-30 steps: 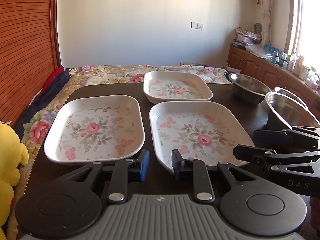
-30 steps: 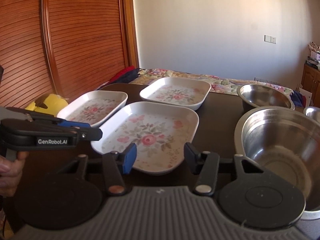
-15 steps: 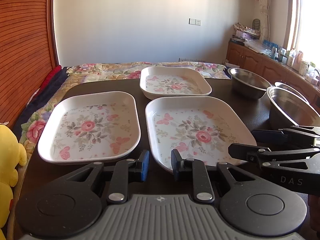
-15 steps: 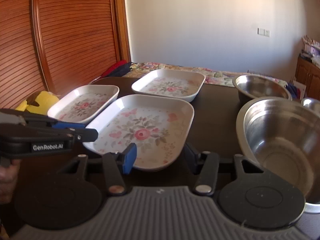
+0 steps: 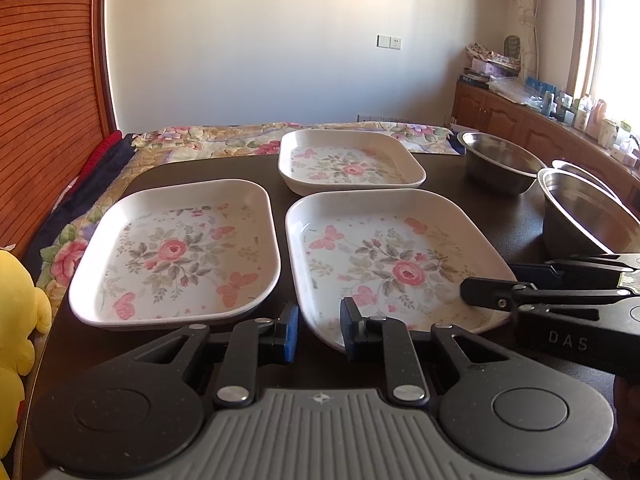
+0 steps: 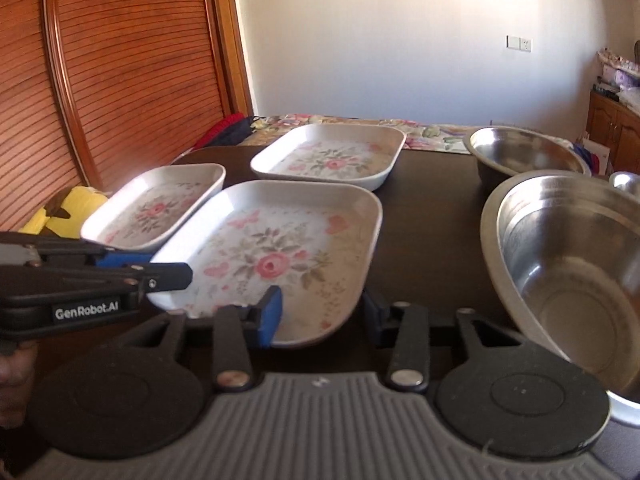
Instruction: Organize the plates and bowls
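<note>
Left tongs (image 5: 316, 330): closing, narrow, nothing gripped, at near plate (image 5: 396, 264) corner.
Right tongs (image 6: 322, 314): closing around that plate's edge to lift it.

Third steel bowl (image 6: 626, 182) cut by edge, yellow plush toy (image 5: 18, 312) half shown

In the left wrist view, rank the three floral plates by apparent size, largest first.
1. Near right plate
2. Left plate, nearly alike
3. Far plate, smallest-looking, though farther from the camera, so true size is unsure.

Black left tool (image 5: 319, 334) with blue pads, silver screws, ribbed grey base.
</note>
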